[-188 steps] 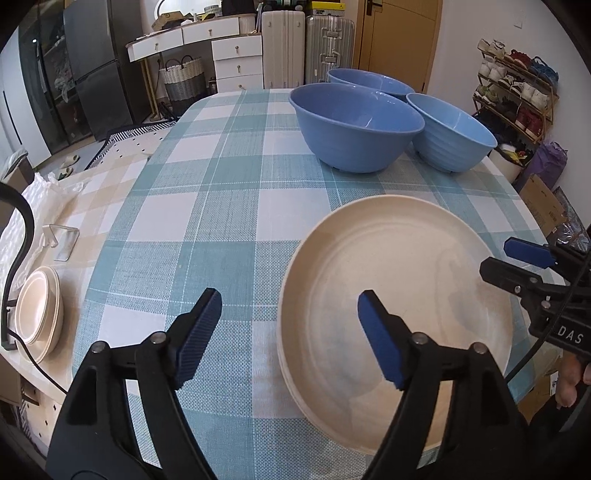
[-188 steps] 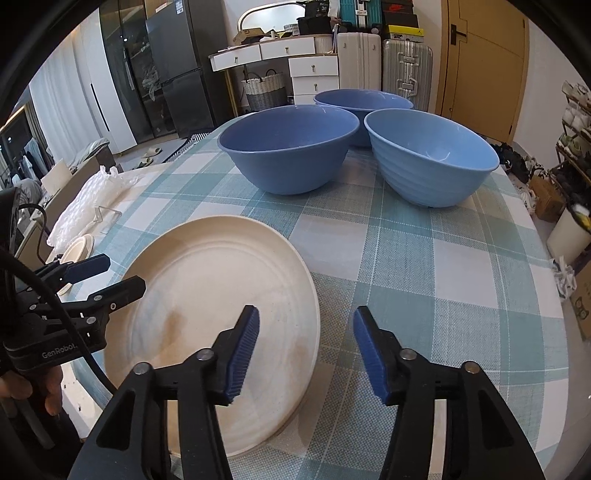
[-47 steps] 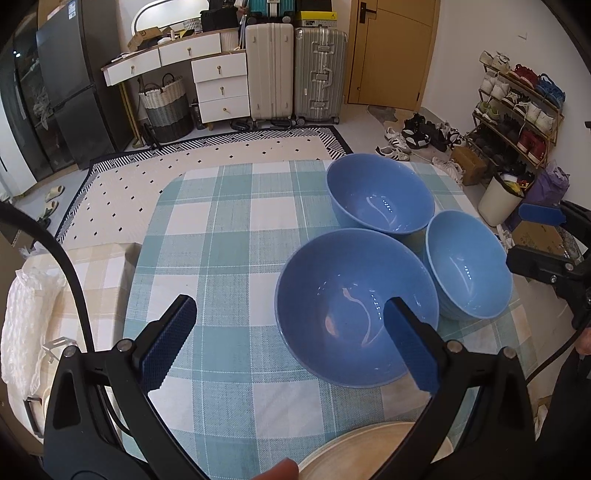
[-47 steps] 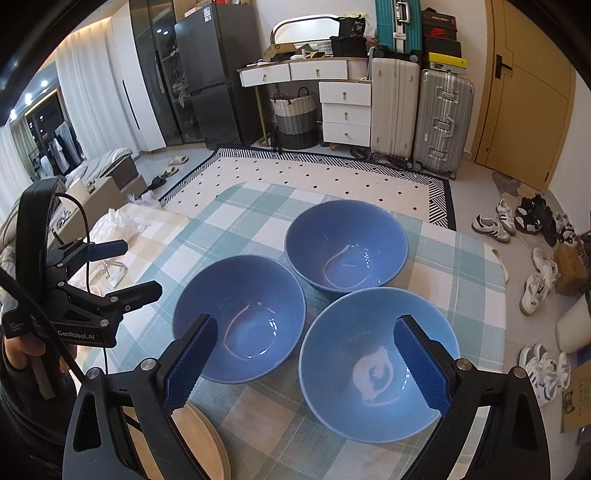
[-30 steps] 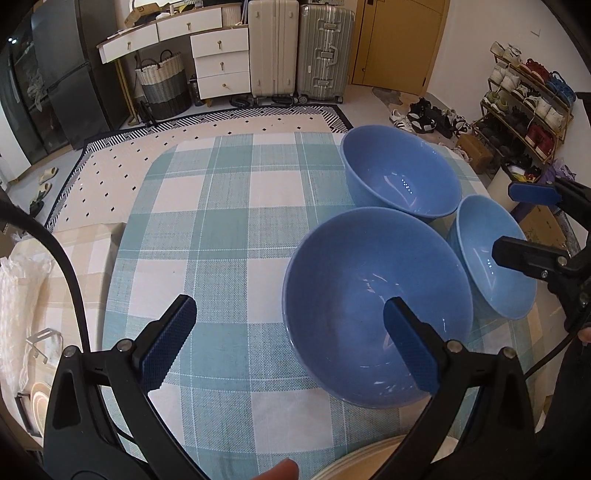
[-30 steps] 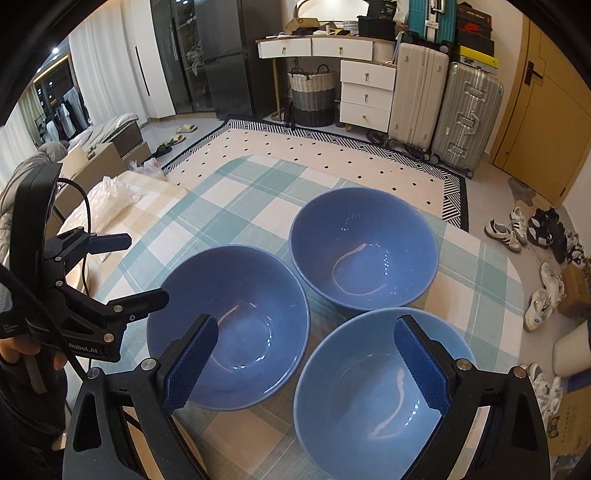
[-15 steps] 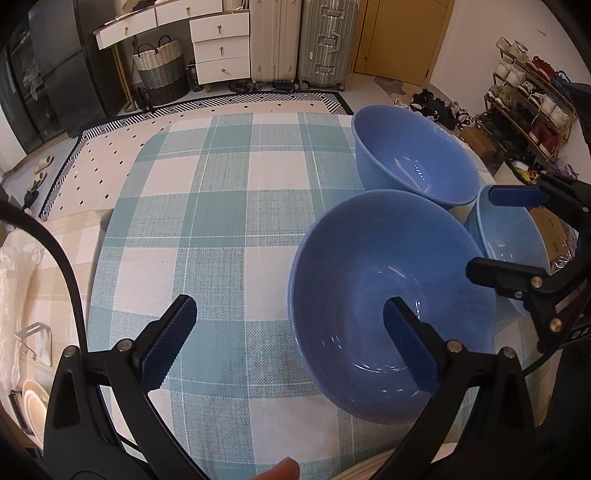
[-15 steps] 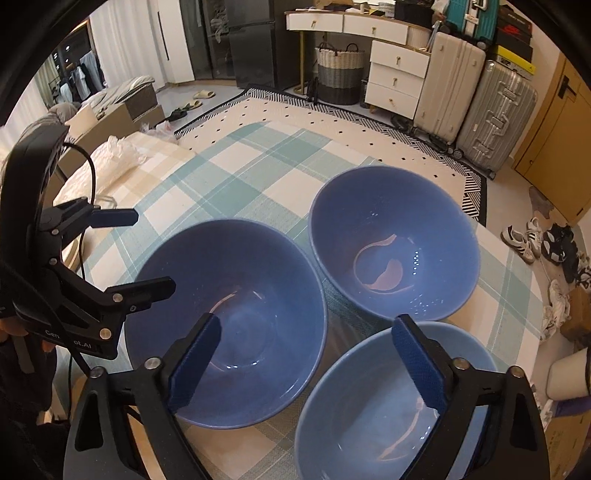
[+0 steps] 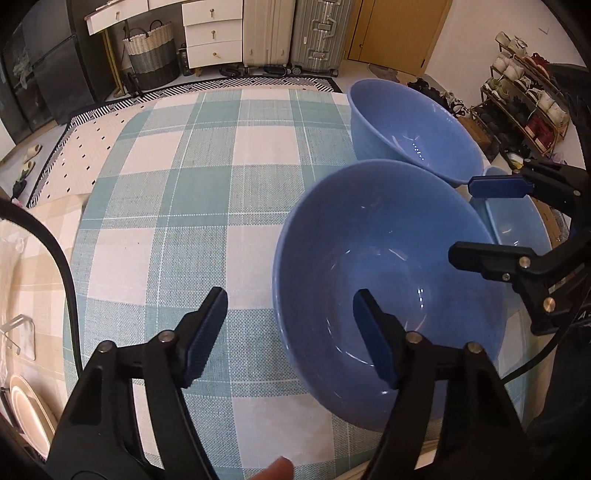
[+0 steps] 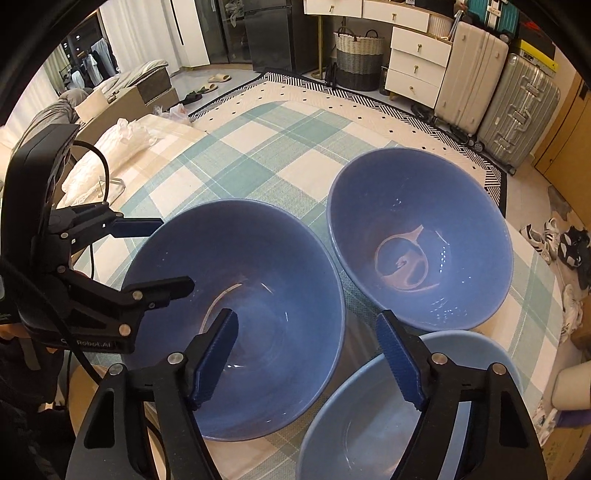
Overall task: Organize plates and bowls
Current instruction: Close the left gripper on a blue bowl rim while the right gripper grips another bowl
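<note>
Three blue bowls stand close together on the checked tablecloth [image 9: 177, 192]. The nearest dark blue bowl [image 9: 388, 266] [image 10: 240, 306] sits between my two grippers. My left gripper [image 9: 290, 325] [image 10: 173, 254] straddles its left rim, one finger inside and one outside; the jaws are closing and the pads stand clear of the wall. My right gripper [image 10: 308, 343] [image 9: 480, 221] straddles its right rim with jaws closing, also without contact; its right finger hangs over the lighter blue bowl [image 10: 399, 417] [image 9: 517, 225]. The far dark blue bowl [image 9: 413, 129] [image 10: 421, 236] stands behind.
A stack of cream plates [image 9: 26, 410] lies low on the left beside the table. A person's fingertip [image 9: 275, 469] shows at the bottom edge. Suitcases [image 9: 291, 33], drawers and a basket stand beyond the table's far edge; a shoe rack [image 9: 524, 99] is at the right.
Both grippers have sunk toward the nearest bowl, which now looks larger. Both pairs of jaws have narrowed, the left most in the last half second.
</note>
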{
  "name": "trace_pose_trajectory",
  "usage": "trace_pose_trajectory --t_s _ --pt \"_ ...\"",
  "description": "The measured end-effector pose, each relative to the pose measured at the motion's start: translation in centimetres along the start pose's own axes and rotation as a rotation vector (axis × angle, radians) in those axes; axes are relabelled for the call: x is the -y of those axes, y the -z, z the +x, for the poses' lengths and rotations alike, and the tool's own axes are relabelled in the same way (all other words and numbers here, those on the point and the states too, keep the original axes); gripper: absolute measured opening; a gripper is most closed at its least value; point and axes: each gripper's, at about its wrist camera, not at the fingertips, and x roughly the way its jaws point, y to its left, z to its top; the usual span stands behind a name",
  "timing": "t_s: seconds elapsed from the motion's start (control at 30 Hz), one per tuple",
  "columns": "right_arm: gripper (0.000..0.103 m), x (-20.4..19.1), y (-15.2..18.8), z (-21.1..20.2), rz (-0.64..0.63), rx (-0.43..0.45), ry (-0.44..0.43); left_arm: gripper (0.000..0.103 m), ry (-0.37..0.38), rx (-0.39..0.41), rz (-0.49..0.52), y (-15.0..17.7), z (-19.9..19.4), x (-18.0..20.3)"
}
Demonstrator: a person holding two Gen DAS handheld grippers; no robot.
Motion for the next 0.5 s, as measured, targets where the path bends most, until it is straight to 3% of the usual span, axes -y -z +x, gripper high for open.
trace_pose_trajectory --t_s 0.27,0.37,0.43,0.5 --pt "0.069 -0.1 -0.3 1.3 0.001 -0.032 -0.030 0.052 0.024 -0.029 -0.008 0.2 0.8 -0.5" --pt "0.063 -0.1 -0.5 1.7 0.005 -0.048 -0.028 0.042 0.032 -0.036 -0.007 0.4 1.0 -0.5" --pt "0.052 -0.2 -0.6 2.1 0.012 -0.062 -0.017 0.026 0.043 -0.030 -0.002 0.5 0.9 -0.5" --pt "0.048 -0.3 -0.6 2.4 0.015 -0.071 -0.012 0.021 0.049 -0.032 -0.002 0.5 1.0 -0.5"
